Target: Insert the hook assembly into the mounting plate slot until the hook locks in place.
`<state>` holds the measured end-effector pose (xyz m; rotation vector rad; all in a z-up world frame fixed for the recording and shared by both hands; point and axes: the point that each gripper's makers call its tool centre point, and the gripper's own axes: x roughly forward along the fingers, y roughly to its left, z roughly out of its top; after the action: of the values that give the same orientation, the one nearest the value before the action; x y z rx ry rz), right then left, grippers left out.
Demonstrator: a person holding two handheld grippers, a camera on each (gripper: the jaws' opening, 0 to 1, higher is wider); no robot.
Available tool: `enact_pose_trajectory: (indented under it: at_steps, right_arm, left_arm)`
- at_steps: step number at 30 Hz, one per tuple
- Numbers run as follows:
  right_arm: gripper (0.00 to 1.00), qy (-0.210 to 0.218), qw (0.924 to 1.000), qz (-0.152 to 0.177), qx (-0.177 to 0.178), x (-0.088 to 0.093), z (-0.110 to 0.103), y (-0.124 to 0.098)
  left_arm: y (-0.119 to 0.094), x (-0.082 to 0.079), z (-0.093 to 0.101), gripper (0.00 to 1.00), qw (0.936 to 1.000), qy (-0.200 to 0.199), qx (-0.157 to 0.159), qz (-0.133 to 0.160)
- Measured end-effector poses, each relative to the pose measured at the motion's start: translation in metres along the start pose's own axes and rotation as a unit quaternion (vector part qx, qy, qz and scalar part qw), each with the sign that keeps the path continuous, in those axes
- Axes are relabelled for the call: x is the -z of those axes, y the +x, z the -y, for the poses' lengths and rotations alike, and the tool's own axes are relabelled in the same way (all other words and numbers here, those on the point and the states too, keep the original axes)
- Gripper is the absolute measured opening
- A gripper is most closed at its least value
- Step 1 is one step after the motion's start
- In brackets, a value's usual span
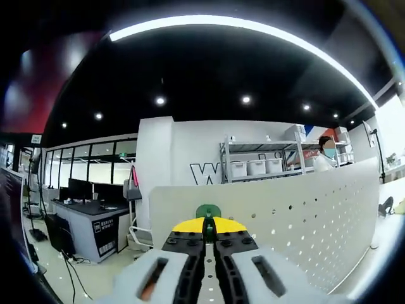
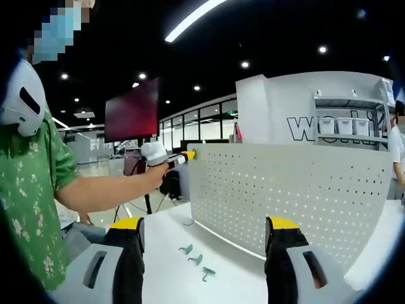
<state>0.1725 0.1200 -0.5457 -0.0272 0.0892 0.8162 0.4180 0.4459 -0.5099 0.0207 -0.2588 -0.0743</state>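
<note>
Hooks [image 2: 195, 259] of pale green plastic lie on the white table [image 2: 171, 240], three of them in a loose row just before the foot of the pegboard [image 2: 285, 196]. They look small and light, with a bent shape; I judge them stiff but easy to drop or flick away, so the hold should be on the flat body, leaving the bent end free to enter a hole. Finer detail of their form is too small to tell.

The pegboard, which serves as the mounting plate, is a white upright panel with regular rows of round holes, standing on the table.

In the left gripper view, the left gripper [image 1: 209, 233] has its fingers closed together at the top edge of the pegboard, and a green piece [image 1: 208, 211] sits just beyond the yellow tips. It seems to be one hook clamped there. In the right gripper view the same gripper is near the upper left corner of the panel, held by a person's hand [image 2: 154, 172].

The right gripper [image 2: 204, 231] hangs above the table with its fingers wide apart, holding nothing, the three hooks between them in the view.
</note>
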Motion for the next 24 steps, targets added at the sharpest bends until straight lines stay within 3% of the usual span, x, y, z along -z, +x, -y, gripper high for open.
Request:
enact_pose_trajectory:
  at_steps: [24]
  right_arm:
    - [0.79, -0.001, 1.0000, -0.005, 0.004, 0.0017, 0.0020, 0.0029]
  left_arm:
    - [0.0027, 0.0026, -0.0032, 0.03, 0.9999, 0.014, -0.002, 0.003]
